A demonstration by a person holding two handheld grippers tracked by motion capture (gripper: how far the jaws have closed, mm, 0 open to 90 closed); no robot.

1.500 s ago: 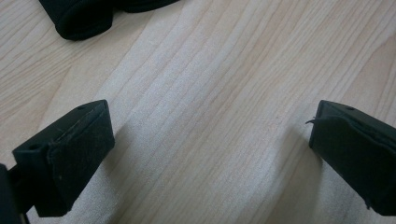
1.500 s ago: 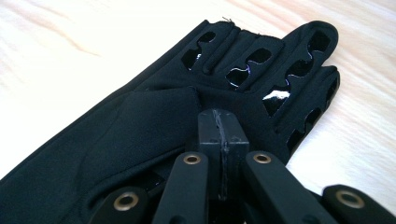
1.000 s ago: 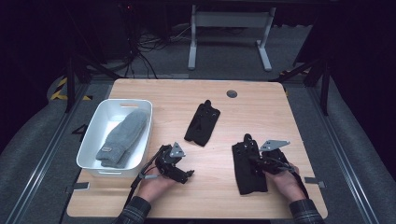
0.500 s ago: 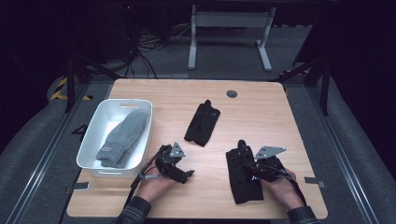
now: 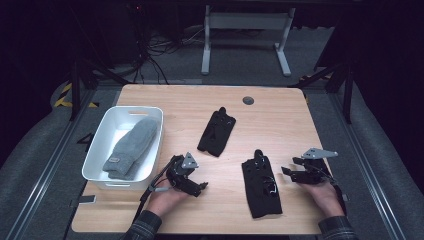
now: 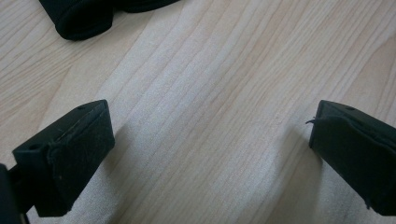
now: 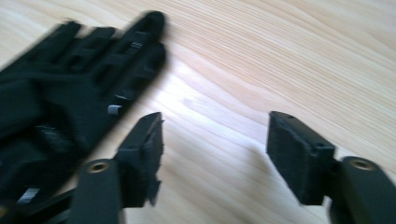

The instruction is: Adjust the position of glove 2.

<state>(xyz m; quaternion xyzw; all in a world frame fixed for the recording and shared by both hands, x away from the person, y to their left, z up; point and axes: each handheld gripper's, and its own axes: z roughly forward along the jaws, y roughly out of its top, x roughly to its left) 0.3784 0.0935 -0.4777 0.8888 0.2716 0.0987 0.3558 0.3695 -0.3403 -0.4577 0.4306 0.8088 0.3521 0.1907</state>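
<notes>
A black glove lies flat near the table's front right, fingers pointing away from me. My right gripper sits just right of it, low over the wood. Its jaws have just been opening and stand apart with nothing between them. In the right gripper view, my right gripper frames bare table, with the glove off to the left. A second black glove lies mid-table. My left gripper rests at the front, open over bare wood, with a glove's cuff at the top edge.
A white bin at the left holds a grey mitten. A round grommet sits near the wooden table's far edge. Dark floor, cables and a desk frame lie beyond.
My right gripper was shut on the front black glove and tugged it slightly toward me. It has since let go, opened, and slid right off the glove. The left gripper stayed put.
</notes>
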